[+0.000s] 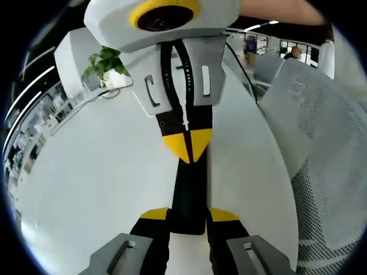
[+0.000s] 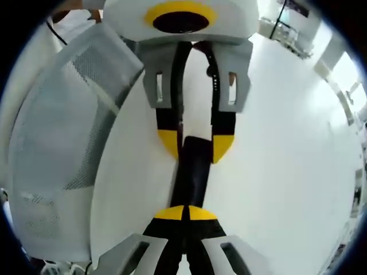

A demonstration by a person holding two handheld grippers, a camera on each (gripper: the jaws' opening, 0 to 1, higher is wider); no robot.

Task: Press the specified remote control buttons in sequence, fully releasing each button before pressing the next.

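Remote control (image 1: 188, 195), black and slim, lies on the white table (image 1: 97, 183), held at its near end between the yellow-tipped jaws of the left gripper (image 1: 188, 215). Its far end meets the right gripper (image 1: 186, 143), whose jaws are pressed together, tips touching the remote's top. In the right gripper view, the remote control (image 2: 192, 172) runs from the closed right gripper (image 2: 184, 213) away to the left gripper (image 2: 195, 146), which clamps its far end. White mesh chair (image 1: 327, 143) stands at the table's right edge. Potted plant (image 1: 106, 63) sits far left.
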